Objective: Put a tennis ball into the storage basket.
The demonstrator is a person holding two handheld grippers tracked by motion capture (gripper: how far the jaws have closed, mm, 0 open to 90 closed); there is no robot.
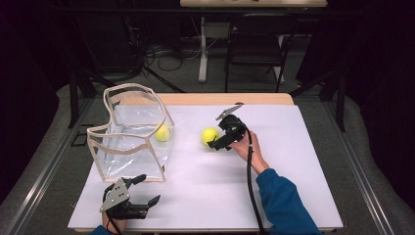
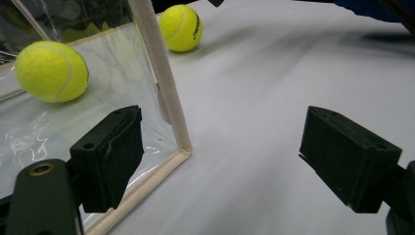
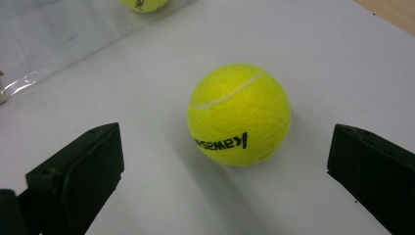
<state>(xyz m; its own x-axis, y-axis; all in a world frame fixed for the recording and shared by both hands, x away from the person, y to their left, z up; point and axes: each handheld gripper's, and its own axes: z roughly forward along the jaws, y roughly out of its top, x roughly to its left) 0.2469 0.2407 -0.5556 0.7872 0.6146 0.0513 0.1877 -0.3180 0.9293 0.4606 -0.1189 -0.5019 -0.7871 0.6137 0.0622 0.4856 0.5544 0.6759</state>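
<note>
Right gripper (image 3: pixel 225 181) jaws wide open, empty, straddling tennis ball (image 3: pixel 239 115). Approach step; next: advance, close squarely, carry toward clear bag (image 1: pixel 132 134).

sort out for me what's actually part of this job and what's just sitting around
In the job: right gripper, open around the loose tennis ball; clear bag; tennis ball in the bag; left gripper, open near the bag's corner.

Lying about: black chair; floor cables.

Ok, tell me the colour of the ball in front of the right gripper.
Yellow-green tennis ball with a white seam and black lettering, clearest in the right gripper view.
</note>
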